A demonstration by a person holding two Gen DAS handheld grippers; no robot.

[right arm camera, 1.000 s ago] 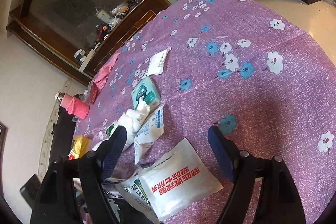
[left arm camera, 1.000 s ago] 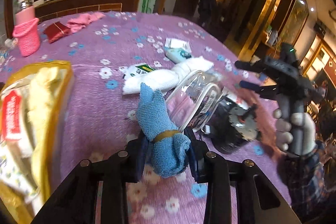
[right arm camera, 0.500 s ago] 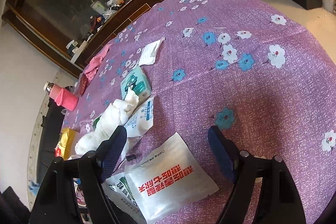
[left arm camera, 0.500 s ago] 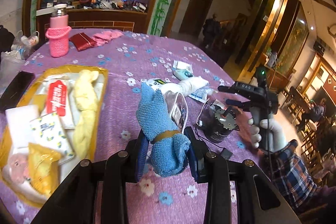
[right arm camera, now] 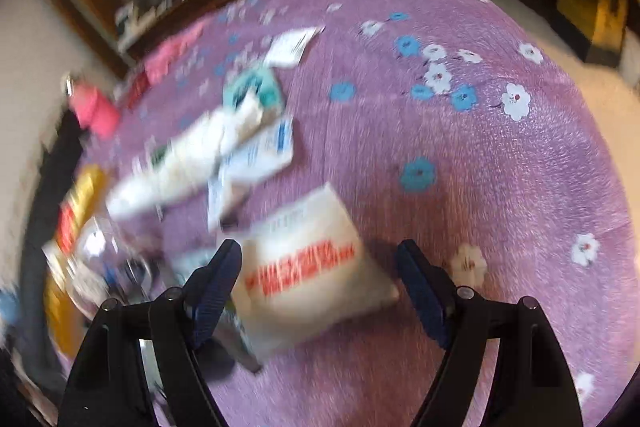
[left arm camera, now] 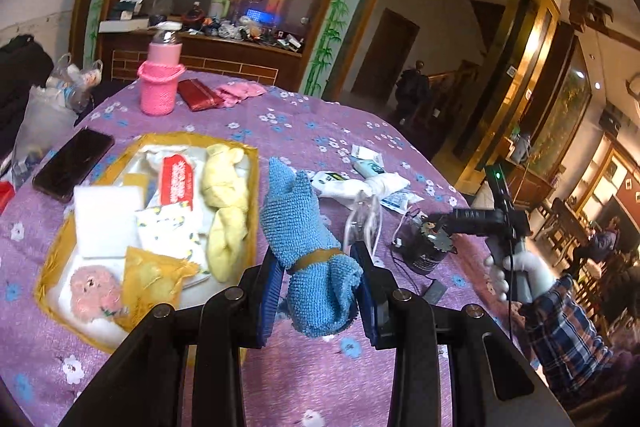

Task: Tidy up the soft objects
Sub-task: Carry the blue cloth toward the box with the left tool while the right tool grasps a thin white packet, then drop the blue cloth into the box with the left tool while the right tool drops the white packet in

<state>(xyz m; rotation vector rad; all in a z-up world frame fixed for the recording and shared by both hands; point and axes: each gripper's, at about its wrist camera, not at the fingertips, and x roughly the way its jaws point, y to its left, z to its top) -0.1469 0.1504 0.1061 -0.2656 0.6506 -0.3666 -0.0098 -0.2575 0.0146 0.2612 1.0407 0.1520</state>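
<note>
Round bench (left arm camera: 304,131) under a purple cloth printed with white and blue flowers; carries every item below.

Gold-edged rectangular fabric tray (left arm camera: 44,279), left part of the bench. Contents: flat white pad (left arm camera: 106,221), knotted pale-yellow cloth (left arm camera: 224,203), white pouch with a red label (left arm camera: 176,179) (writing too small to read), white packet with a small yellow print (left arm camera: 168,231), yellow gauze bag (left arm camera: 154,277), pink fluffy ball (left arm camera: 94,291).

Blue terry towel, rolled and tied with a tan band (left arm camera: 308,243). Held off the bench, just right of the tray, by the left gripper (left arm camera: 316,301), whose blue pads press the roll from both sides below the band.

White square packet printed with red characters (right arm camera: 308,263), blurred and unreadable. Lies between the fingers of the right gripper (right arm camera: 320,285), which is spread wide and touches nothing visible.

Knotted white cloth (left arm camera: 360,187), mid-bench, beside several small white and teal sachets; print illegible.

Pink bottle in a pink knitted sleeve (left arm camera: 160,83), far edge.

Black mobile phone (left arm camera: 74,163), left of the tray.

Dark red wallet (left arm camera: 200,99), beside the bottle.
</note>
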